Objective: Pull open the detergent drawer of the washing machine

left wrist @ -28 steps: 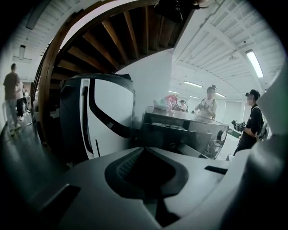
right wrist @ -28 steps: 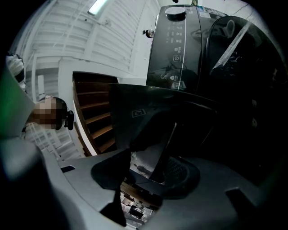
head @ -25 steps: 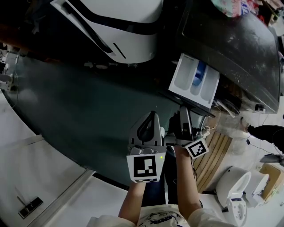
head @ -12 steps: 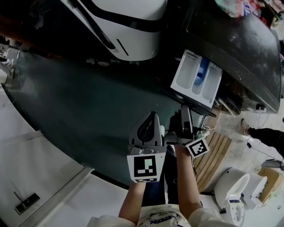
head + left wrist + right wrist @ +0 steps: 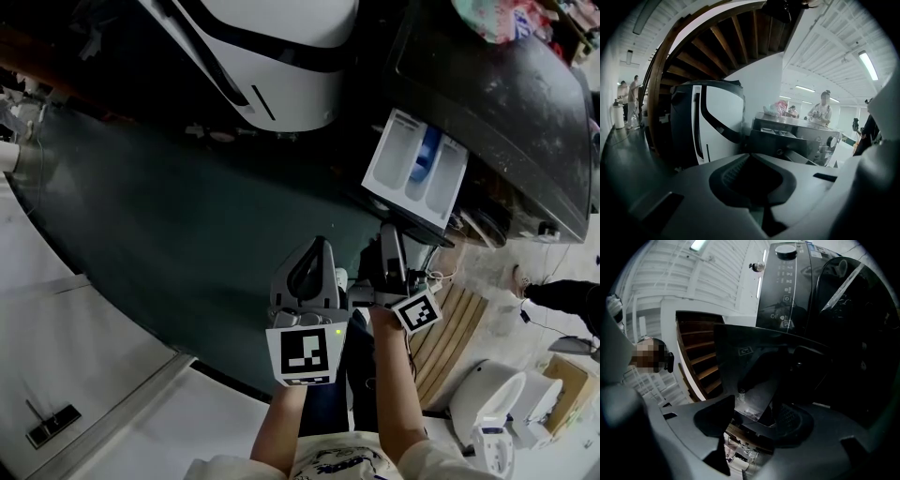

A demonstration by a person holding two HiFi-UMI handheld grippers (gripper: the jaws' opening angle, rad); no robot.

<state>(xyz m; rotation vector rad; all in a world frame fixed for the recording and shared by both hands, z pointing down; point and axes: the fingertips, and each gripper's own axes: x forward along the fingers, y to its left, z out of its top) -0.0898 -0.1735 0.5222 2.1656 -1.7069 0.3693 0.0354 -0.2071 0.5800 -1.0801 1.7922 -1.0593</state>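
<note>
Indoor test hall (washing machine, staircase)

No word or number is legible. Black-and-white square markers stand on the cubes of the left claw and right claw. A small logo on the detergent drawer front and the washing machine panel's symbols are too small to read.

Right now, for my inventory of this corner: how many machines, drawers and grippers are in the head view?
Dark washing machine: 1
White machine: 1
Detergent drawer, pulled out: 1
Grippers: 2 (left gripper shut; right gripper has just been opening, nothing between its jaws)
Total: 5
</note>
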